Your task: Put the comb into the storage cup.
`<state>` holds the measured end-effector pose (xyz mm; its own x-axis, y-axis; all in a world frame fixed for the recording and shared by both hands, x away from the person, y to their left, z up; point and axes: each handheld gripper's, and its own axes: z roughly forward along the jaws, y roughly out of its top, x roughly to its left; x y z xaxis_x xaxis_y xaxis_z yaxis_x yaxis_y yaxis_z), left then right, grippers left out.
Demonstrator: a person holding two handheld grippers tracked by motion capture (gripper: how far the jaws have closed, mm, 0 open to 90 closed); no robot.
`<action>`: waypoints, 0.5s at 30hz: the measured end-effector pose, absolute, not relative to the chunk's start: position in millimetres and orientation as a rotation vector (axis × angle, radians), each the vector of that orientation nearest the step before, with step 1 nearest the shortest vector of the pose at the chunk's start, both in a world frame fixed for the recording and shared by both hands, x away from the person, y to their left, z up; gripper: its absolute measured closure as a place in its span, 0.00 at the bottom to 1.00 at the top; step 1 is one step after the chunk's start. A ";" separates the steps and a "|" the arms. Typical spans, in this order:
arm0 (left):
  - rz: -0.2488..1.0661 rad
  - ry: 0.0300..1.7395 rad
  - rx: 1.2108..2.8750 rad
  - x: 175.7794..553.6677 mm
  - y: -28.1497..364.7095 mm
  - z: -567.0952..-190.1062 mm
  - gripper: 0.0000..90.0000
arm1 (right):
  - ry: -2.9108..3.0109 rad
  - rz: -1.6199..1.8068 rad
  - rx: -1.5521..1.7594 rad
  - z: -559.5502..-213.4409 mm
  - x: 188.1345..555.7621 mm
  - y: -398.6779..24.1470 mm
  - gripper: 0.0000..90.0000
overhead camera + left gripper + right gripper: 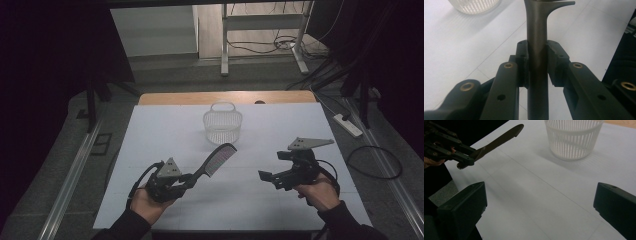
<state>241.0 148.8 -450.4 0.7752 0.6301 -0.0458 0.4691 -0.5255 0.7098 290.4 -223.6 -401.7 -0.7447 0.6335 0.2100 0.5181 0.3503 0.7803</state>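
A dark comb (216, 160) is lifted above the white table, its toothed end pointing up and right toward the basket. My left gripper (187, 180) is shut on the comb's handle (537, 57), with both pads pressed against its sides. In the right gripper view the same comb (499, 141) sticks out of the left gripper (470, 157) at the upper left. A white slatted basket (222, 123) with a hoop handle stands at the back middle of the table. My right gripper (267, 179) hovers at the front right with its jaws wide apart and nothing between them; its fingertips (464, 207) frame bare table.
The white sheet (260, 205) covers the table and leaves a wooden strip (200, 97) bare at the far edge. Beyond lie a grey floor, a metal frame (260, 25), loose cables and a power strip (348, 125) to the right. Dark drapes flank both sides.
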 end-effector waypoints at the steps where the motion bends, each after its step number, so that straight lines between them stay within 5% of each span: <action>1: 0.281 0.809 2.223 240.6 148.3 -450.3 0.81 | 2.478 1.357 1.062 -401.8 291.7 -221.6 0.00; 15: 0.299 0.747 2.236 237.4 140.2 -450.1 0.81 | 2.528 1.438 1.102 -397.2 312.1 -197.8 0.00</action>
<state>237.4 140.2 -450.1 0.8027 0.5962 -0.0143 0.4221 -0.5510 0.7199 312.1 -197.8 -397.2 -0.7484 0.5905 0.3020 0.5614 0.3216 0.7625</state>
